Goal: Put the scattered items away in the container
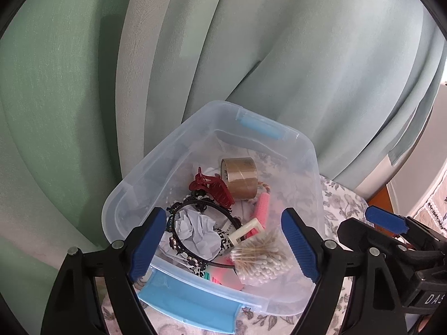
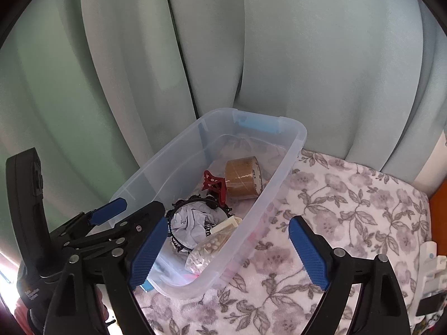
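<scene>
Pale green pleated curtains (image 2: 307, 55) fill the upper frame. Below them a grey floral fabric cover (image 2: 349, 209) spreads lower right, with no loose items visible on it. The clear plastic storage container (image 2: 293, 136) sits centre, holding a brown packing tape roll (image 1: 239, 177), crumpled white paper (image 1: 195, 231), a bag of cotton swabs (image 1: 259, 259) and a red claw hair clip (image 1: 211, 188). The left gripper (image 1: 223, 247) and right gripper (image 2: 227, 254) both hang spread and empty. Tidying looks nearly finished; a good finish means checking the cover's edges, then withdrawing without knocking the rim.
</scene>
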A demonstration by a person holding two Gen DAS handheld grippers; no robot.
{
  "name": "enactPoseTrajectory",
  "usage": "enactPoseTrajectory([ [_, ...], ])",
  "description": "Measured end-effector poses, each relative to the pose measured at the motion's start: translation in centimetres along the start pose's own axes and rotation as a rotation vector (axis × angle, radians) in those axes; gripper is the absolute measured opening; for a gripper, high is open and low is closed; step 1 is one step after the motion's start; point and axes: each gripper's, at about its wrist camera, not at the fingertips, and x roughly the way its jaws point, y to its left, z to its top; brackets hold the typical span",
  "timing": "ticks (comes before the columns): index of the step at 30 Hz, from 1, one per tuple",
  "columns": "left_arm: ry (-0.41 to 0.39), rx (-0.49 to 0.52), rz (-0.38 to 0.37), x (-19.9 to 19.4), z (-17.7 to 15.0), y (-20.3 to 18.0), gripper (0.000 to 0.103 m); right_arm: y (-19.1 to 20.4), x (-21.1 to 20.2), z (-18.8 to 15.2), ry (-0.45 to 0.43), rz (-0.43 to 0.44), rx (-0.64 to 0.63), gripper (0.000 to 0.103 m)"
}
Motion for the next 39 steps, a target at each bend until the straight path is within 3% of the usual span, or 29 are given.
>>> enactPoseTrajectory([
  [9, -0.015, 0.046, 0.004, -1.5, -0.2, -1.4, 0.087, -0.8, -1.9, -1.0, -0.020, -0.022, 0.036, 0.100],
  [11, -0.022, 0.053, 0.015, -1.9, -0.3, -1.7, 0.094, -1.1, -2.4, -1.3, -0.028, -0.026, 0.046, 0.103],
  [23, -0.040, 0.141, 0.016, -4.3, -0.9, -4.7, 0.097, -2.4, -5.6, -3.6, -0.076, -0.059, 0.078, 0.103],
  [39, -0.015, 0.210, 0.076, -5.9, -2.7, -8.2, 0.097, -3.8, -8.9, -6.7, -0.097, -0.129, 0.139, 0.103],
])
